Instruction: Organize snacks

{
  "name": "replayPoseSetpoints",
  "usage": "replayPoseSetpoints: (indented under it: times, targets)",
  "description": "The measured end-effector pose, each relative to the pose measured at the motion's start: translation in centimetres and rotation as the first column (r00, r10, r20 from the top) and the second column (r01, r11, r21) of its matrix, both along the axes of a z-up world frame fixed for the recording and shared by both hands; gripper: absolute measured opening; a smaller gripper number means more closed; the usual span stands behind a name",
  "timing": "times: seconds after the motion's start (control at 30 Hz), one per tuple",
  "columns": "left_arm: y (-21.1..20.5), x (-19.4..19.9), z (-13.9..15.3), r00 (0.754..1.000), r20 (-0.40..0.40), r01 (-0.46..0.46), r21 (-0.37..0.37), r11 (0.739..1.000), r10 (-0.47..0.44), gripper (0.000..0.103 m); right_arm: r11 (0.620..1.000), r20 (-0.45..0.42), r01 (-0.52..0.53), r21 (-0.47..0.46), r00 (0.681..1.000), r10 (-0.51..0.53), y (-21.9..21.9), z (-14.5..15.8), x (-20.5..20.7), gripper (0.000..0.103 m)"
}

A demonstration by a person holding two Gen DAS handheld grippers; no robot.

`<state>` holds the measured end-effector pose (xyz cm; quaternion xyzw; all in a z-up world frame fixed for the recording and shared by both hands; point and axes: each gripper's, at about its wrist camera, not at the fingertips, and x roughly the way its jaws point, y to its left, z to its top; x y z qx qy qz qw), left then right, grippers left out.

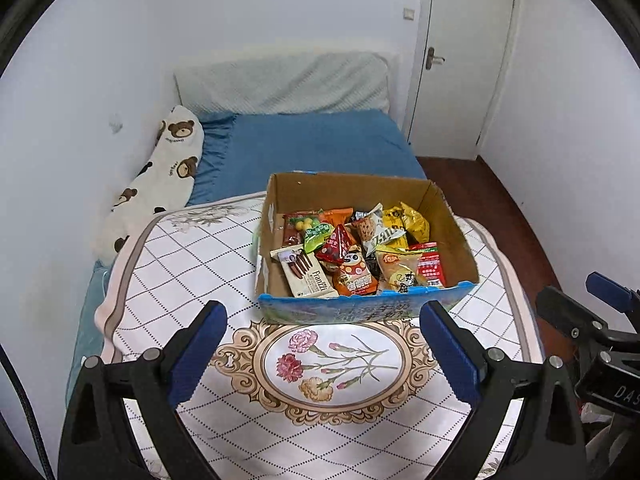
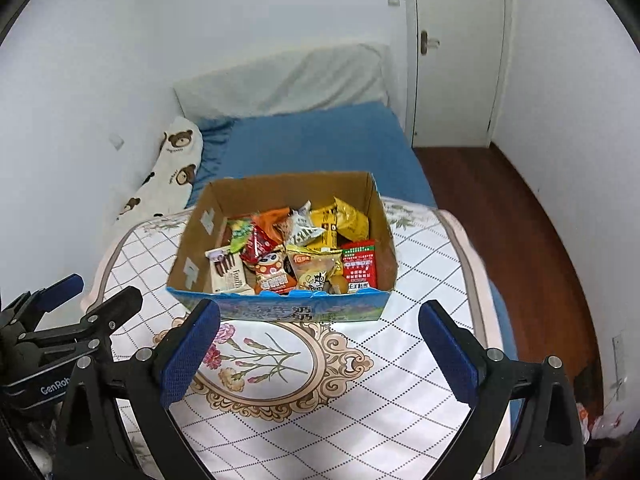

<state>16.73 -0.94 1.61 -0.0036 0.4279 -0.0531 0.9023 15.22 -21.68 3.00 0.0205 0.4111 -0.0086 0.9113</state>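
An open cardboard box [image 1: 460, 236] with a blue printed front stands on a quilted mat; it also shows in the right wrist view [image 2: 188, 240]. It holds several snack packets, among them a white Franzzi wafer pack [image 1: 306, 272], a red packet [image 1: 430, 266] and yellow packets [image 1: 408, 222]. My left gripper [image 1: 324, 314] is open and empty, just short of the box's front wall. My right gripper [image 2: 320, 314] is open and empty, also in front of the box. Each gripper shows at the edge of the other's view.
The white checked mat with a flower medallion [image 1: 328, 364] lies on a bed with a blue sheet [image 1: 316, 144]. A bear-print pillow [image 1: 168, 168] lies by the left wall. A white door [image 1: 464, 60] and brown floor [image 2: 508, 216] are to the right.
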Motion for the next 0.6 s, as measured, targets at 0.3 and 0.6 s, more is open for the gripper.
replayPoseSetpoints:
  times: [0.3, 0.6]
  targets:
    - [1.1, -4.2, 3.3, 0.998, 0.065, -0.011, 0.015, 1.000, 0.010, 0.099, 1.000, 0.079, -0.012, -0.024, 0.997, 0.014, 1.3, 4.1, -5.4, 0.102]
    - [0.8, -5.4, 3.4, 0.998, 0.068, -0.004, 0.004, 1.000, 0.003, 0.099, 0.999, 0.083, -0.025, -0.021, 0.996, 0.026, 1.8, 4.7, -7.6, 0.103]
